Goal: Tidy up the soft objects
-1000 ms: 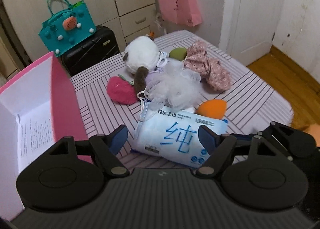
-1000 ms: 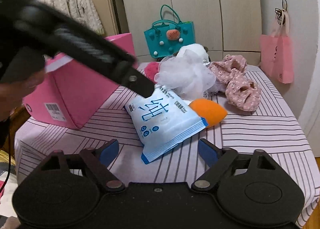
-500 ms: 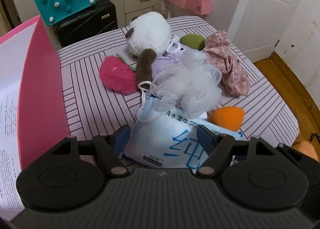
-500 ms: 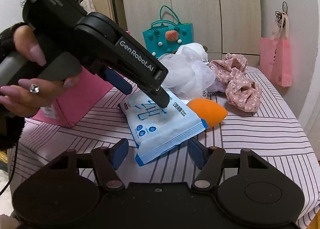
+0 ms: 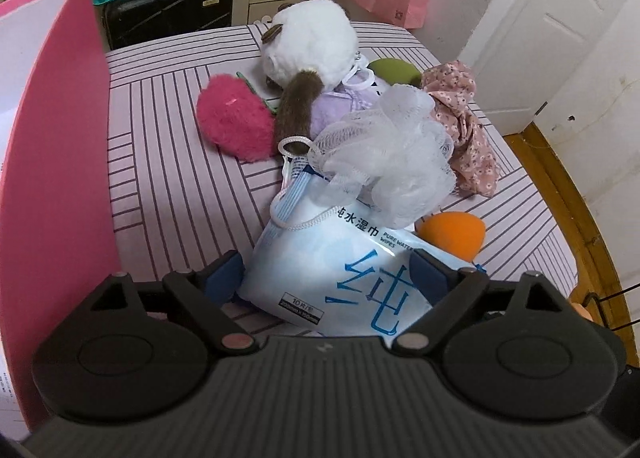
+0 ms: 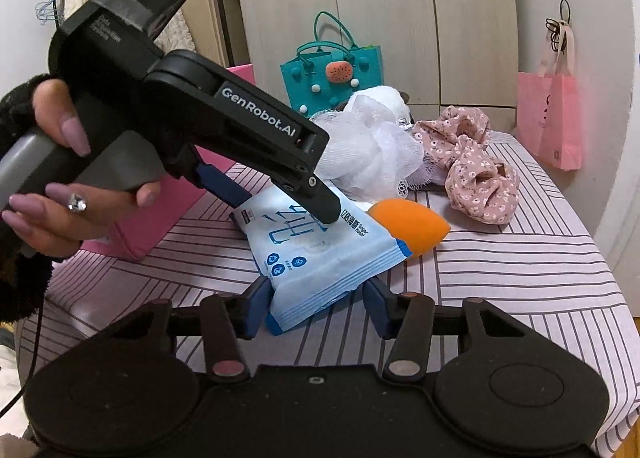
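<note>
The pack of wet wipes lies flat on the striped bed, its near corner now between the blue pads of the right claw. That claw has just been closing: it stood wide a second ago and is now narrowed about the corner, the left pad against the pack's edge, the right pad seemingly just clear, so no firm grip is judged yet. The left claw has come down over the pack's far end and has just been opening; its jaws are spread wide astride the pack, with one tip seen resting on the wrapper in the right wrist view. At 12 o'clock of the pack sits the white mesh bath pouf, at 2 o'clock the orange makeup sponge, at 10 o'clock the pink box. A two-handed lift towards the box is judged to be in preparation.
</note>
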Action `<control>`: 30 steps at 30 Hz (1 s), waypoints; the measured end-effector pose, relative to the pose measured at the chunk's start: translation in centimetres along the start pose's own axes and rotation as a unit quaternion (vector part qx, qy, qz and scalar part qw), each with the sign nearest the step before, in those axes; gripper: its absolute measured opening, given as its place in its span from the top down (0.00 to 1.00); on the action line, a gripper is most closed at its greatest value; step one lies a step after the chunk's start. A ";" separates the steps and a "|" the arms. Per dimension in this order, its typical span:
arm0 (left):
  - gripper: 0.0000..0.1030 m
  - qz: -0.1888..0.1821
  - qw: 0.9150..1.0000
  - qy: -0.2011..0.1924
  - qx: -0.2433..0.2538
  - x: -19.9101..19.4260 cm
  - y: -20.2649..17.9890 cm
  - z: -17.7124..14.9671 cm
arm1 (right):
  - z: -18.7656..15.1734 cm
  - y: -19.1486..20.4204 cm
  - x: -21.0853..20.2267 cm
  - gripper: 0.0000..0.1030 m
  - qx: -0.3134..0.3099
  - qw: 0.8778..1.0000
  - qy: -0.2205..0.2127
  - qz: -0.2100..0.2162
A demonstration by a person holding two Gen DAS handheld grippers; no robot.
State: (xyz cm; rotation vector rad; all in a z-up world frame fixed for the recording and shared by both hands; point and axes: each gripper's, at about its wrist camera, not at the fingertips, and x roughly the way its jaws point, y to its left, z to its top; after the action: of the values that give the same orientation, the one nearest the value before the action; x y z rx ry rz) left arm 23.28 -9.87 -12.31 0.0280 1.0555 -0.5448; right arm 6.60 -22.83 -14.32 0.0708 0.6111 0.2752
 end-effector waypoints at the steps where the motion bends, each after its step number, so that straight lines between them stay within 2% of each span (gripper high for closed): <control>1: 0.09 -0.002 1.000 0.000 -0.003 0.0 0.1 0.0 | 0.0 -0.1 0.0 0.49 0.002 1.000 0.000 0.001; 4: 0.07 -0.008 1.000 -0.001 0.003 0.2 0.2 -0.3 | 0.0 -0.3 0.0 0.53 0.011 1.000 -0.003 0.008; 6: 0.07 -0.011 1.000 0.012 0.007 0.0 -0.2 -0.4 | -0.1 -0.4 -0.1 0.53 0.014 1.000 -0.004 0.012; 10: 0.18 -0.011 0.999 0.037 0.015 -0.7 -1.1 -1.0 | 0.0 -0.4 -0.3 0.55 0.022 1.000 0.001 0.014; 16: 0.26 -0.015 0.999 0.047 -0.002 -1.9 -1.0 -2.8 | -0.1 -0.5 -1.2 0.54 0.015 1.000 0.016 0.013; 18: 0.29 -0.019 0.999 0.045 -0.008 -2.2 -0.9 -3.4 | 0.0 -0.5 -1.6 0.54 0.007 1.000 0.024 0.019; 22: 0.44 -0.013 0.999 0.038 -0.001 -2.5 -0.7 -3.5 | 0.0 -0.6 -1.8 0.49 -0.019 0.999 0.040 0.026; 30: 0.43 -0.005 1.000 -0.001 0.013 -2.4 -1.0 -4.1 | 0.3 -1.6 -1.2 0.50 -0.049 0.997 0.053 0.040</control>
State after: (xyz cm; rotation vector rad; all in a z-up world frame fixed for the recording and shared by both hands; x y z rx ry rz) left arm 18.56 -8.64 -12.14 0.0452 1.0468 -0.5670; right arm 6.16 -24.69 -13.63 -0.0145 0.6998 0.3881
